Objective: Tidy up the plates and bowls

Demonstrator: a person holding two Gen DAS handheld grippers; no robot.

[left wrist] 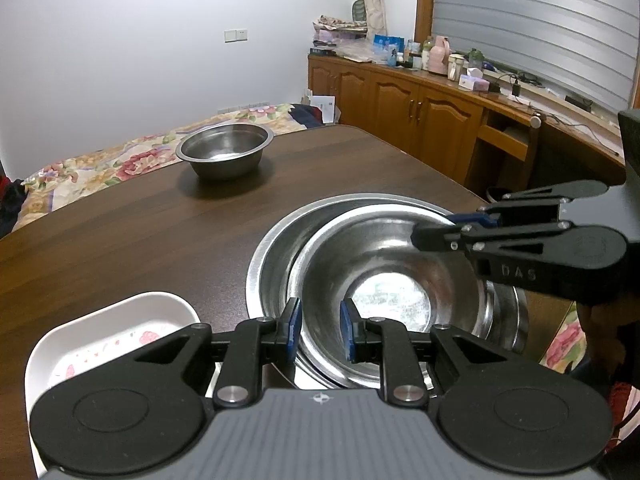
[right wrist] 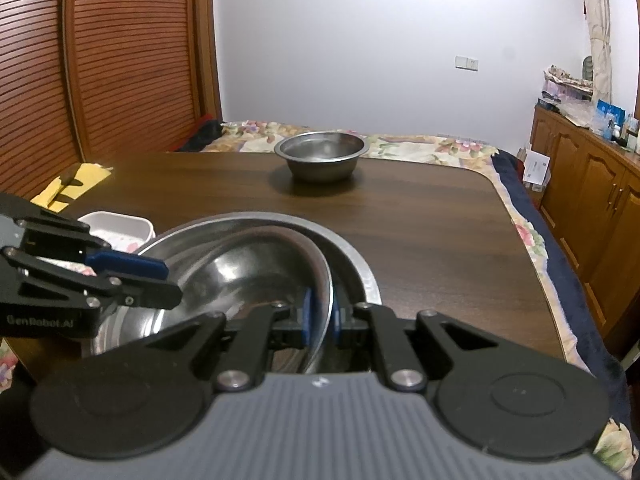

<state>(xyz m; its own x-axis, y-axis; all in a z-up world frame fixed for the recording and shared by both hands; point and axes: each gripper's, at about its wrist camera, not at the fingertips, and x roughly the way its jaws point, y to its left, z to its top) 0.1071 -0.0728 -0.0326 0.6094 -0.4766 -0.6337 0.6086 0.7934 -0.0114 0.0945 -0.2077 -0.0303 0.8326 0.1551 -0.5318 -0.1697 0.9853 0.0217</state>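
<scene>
Nested steel bowl: a round, shiny stainless-steel bowl sits tilted inside a wider, shallow stainless-steel basin at the near side of a dark brown wooden table; its left side rides higher, so it is not seated flat.
Right tongs: the right gripper, black with blue pads, is clamped on the thin right rim of the nested bowl, one pad inside and one outside.
Left tongs: the left gripper hovers at the bowl's near rim with a narrow gap between its blue fingertips; the rim seems to run in that gap, but no pad clearly presses on it, so it grips nothing that can be seen.
Other dishes: a second, smaller steel bowl stands alone at the far edge of the table, well apart; a white rectangular dish with a pink flower print lies just left of the basin.
Risk, slip: the hold is a one-sided pinch on smooth metal, so the bowl could likely swing or slide out if lifted.
Risk, drag: the tilted bowl may catch the basin wall and pull the basin along.
Risk, knock: the white dish is close enough to the left tongs to be nudged.
</scene>
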